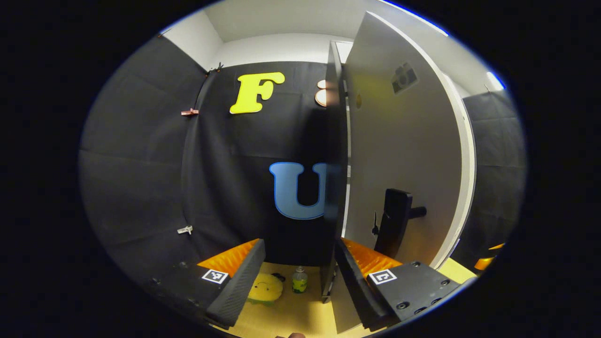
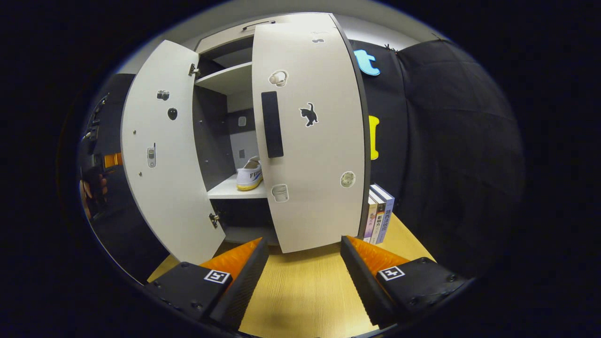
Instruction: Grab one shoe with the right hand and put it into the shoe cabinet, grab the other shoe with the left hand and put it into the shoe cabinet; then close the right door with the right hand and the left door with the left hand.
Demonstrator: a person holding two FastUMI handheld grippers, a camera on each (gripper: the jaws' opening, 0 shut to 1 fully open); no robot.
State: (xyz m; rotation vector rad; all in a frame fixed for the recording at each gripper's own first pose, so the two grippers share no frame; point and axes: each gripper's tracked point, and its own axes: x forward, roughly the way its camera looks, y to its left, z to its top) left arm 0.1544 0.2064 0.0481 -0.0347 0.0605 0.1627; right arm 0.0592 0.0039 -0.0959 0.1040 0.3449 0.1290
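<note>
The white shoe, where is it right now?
In the right gripper view, the white shoe sits on the cabinet's middle shelf, between the open left door and the right door.

Left claw (image 1: 300, 277) open, right finger (image 1: 357, 277) against edge of open left door (image 1: 404, 155); handle (image 1: 393, 227) near.

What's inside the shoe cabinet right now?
One white shoe sits on the middle shelf of the shoe cabinet. The right door covers the rest, so a second shoe can't be confirmed.
</note>
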